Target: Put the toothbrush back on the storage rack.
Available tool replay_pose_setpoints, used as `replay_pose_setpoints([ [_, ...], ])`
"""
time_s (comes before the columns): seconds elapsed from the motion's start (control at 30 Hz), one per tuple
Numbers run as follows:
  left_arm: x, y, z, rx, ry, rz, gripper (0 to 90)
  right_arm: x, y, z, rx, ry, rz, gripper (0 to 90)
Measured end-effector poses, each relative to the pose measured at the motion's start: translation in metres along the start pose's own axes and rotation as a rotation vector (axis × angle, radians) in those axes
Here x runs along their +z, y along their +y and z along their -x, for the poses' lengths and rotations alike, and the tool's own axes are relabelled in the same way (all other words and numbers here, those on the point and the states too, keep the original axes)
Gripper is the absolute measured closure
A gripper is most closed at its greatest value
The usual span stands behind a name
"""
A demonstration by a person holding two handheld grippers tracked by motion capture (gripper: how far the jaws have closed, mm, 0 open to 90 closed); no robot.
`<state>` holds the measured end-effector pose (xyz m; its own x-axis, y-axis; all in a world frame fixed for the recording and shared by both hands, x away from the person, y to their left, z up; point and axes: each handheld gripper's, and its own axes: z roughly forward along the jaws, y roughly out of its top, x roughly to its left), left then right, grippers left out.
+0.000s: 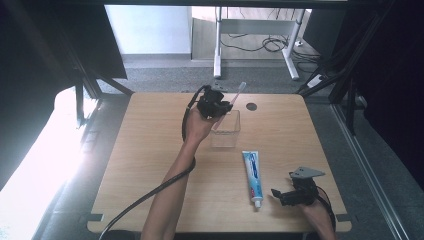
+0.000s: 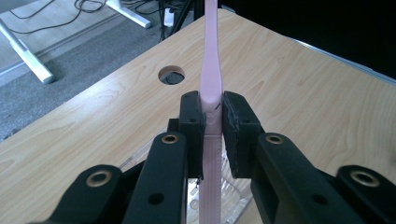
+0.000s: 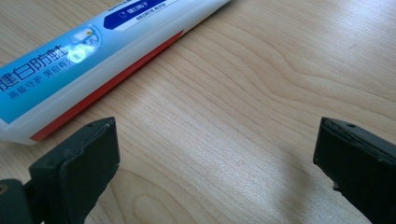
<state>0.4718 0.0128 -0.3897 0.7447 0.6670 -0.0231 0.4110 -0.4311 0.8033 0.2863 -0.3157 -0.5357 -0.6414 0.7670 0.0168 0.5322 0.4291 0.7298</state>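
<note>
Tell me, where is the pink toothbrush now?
In the high view the pink toothbrush is clamped in the left gripper, held above the clear plastic container near the table's far edge, close to the round cable hole.

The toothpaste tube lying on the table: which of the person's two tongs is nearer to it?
Right. The right tongs sit open on the table just beside the toothpaste tube's cap end. The left tongs are farther back, above the clear plastic cup, clamped on a pink toothbrush.
</note>
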Motion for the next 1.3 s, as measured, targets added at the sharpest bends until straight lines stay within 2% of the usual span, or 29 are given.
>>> replay_pose_setpoints([
  [0.2, 0.011, -0.007, 0.0, 0.009, 0.023, -0.007, 79.0, 0.0, 0.0, 0.0, -0.001, 0.002, -0.001, 0.8],
  [0.33, 0.017, -0.011, 0.002, 0.018, 0.024, -0.016, 79.0, 0.0, 0.0, 0.0, 0.0, 0.003, 0.0, 0.9],
  [0.63, 0.027, -0.025, 0.002, 0.006, 0.022, -0.021, 79.0, 0.001, 0.0, 0.0, 0.001, 0.005, -0.002, 0.9],
  [0.9, 0.033, -0.035, 0.003, 0.01, 0.027, -0.024, 79.0, 0.001, 0.0, 0.0, -0.002, 0.004, -0.005, 1.0],
  [1.3, 0.045, -0.042, 0.009, 0.047, 0.032, -0.07, 79.0, 0.001, 0.0, 0.0, -0.001, 0.004, -0.008, 1.2],
])
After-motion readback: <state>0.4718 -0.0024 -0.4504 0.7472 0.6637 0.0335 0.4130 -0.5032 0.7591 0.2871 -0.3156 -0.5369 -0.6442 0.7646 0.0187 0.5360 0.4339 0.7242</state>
